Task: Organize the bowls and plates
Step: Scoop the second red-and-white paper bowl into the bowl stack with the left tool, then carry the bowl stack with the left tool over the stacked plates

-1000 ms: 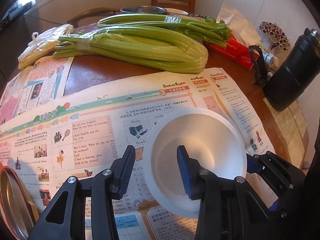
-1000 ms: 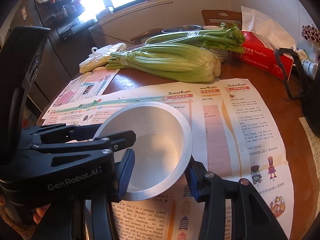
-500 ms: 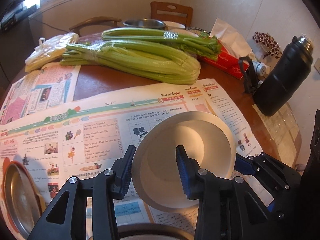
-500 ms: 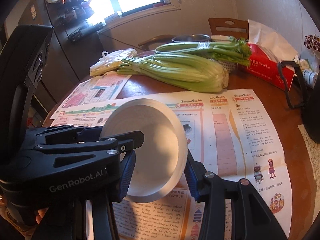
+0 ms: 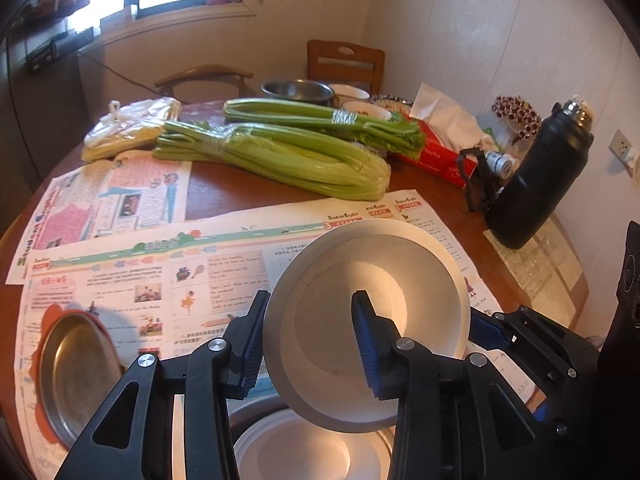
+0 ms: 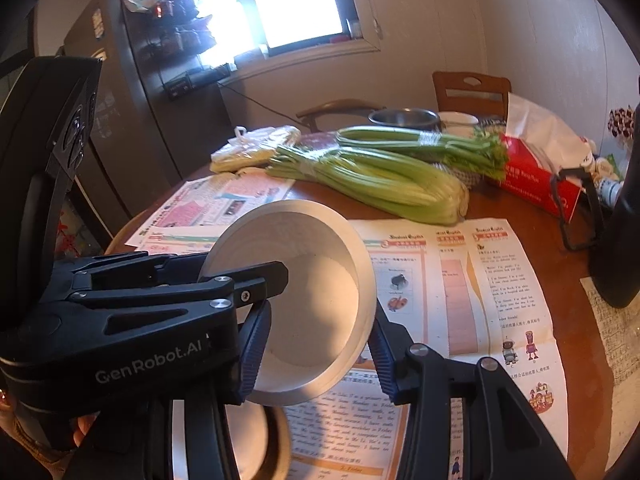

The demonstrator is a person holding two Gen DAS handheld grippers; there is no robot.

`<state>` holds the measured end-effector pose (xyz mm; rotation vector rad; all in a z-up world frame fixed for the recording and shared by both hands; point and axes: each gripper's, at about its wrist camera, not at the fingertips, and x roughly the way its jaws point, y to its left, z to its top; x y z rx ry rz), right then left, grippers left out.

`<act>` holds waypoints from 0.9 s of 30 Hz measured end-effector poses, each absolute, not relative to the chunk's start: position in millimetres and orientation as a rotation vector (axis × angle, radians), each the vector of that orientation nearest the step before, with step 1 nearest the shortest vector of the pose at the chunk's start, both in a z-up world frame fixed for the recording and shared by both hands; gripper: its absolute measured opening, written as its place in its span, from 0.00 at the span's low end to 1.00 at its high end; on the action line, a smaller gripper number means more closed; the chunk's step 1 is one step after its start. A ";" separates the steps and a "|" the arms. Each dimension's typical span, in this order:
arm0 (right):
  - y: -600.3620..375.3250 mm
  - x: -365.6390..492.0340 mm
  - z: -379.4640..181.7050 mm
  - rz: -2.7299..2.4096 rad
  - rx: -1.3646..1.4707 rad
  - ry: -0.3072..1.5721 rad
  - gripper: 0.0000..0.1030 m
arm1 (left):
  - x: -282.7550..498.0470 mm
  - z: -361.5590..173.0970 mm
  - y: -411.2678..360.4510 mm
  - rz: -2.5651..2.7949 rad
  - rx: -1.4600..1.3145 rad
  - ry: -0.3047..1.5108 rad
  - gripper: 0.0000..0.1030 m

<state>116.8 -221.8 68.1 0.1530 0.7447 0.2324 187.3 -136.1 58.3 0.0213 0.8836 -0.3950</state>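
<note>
A white bowl (image 5: pixel 380 320) is held tilted in the air above the newspaper-covered table. My left gripper (image 5: pixel 308 340) is shut on its left rim, one finger inside and one outside. My right gripper (image 6: pixel 320 352) is shut on the same bowl (image 6: pixel 316 300), gripping the opposite rim. A second white bowl (image 5: pixel 304 448) sits on the table right below the lifted one; it also shows in the right wrist view (image 6: pixel 248 436). A metal plate (image 5: pixel 68 372) on a red mat lies at the lower left.
Two celery bunches (image 5: pixel 288 148), a plastic bag (image 5: pixel 128 128), a red tissue box (image 5: pixel 436 152) and a black flask (image 5: pixel 536 184) stand on the far half of the table. A steel bowl (image 5: pixel 298 90) and small dishes are at the back by chairs.
Both grippers lifted the white bowl off the newspaper, tilted it and drew it back toward me. The second white bowl below came into view.
</note>
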 end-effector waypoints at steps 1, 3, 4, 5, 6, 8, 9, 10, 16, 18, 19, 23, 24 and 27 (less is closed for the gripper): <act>-218.8 113.7 70.8 0.236 0.147 0.739 0.47 | 183.8 60.4 -133.2 -0.392 0.020 0.877 0.40; -212.9 107.5 74.4 0.243 0.138 0.728 0.47 | 176.7 63.7 -126.9 -0.387 0.016 0.867 0.40; -208.8 104.2 76.6 0.246 0.131 0.724 0.47 | 173.8 64.8 -124.0 -0.385 0.014 0.864 0.40; -205.7 101.6 78.2 0.249 0.126 0.722 0.47 | 170.6 65.8 -120.5 -0.383 0.011 0.859 0.40; -202.9 99.0 79.4 0.250 0.122 0.719 0.47 | 167.5 66.8 -118.1 -0.380 0.009 0.856 0.40; -196.4 92.7 81.9 0.258 0.113 0.713 0.47 | 159.1 69.0 -112.5 -0.374 0.009 0.845 0.40; -194.4 90.0 82.6 0.261 0.111 0.711 0.47 | 154.3 70.1 -108.9 -0.371 0.008 0.841 0.40; -191.5 86.7 83.6 0.264 0.108 0.708 0.47 | 150.9 70.9 -106.2 -0.369 0.005 0.838 0.40; -178.0 66.6 88.7 0.272 0.086 0.696 0.47 | 129.6 74.3 -94.0 -0.370 -0.005 0.823 0.40; -175.3 59.9 89.9 0.276 0.084 0.694 0.47 | 121.2 75.5 -89.8 -0.369 -0.008 0.821 0.40; -173.6 56.2 90.7 0.280 0.082 0.694 0.47 | 118.5 76.1 -88.5 -0.368 -0.007 0.820 0.40; -167.9 43.5 92.2 0.293 0.083 0.692 0.47 | 104.4 76.6 -83.2 -0.364 -0.003 0.811 0.40; -166.8 41.3 92.4 0.294 0.080 0.692 0.47 | 101.8 75.9 -82.0 -0.363 -0.005 0.811 0.40; -162.9 34.2 91.8 0.294 0.072 0.696 0.47 | 95.9 73.1 -79.0 -0.363 -0.012 0.816 0.40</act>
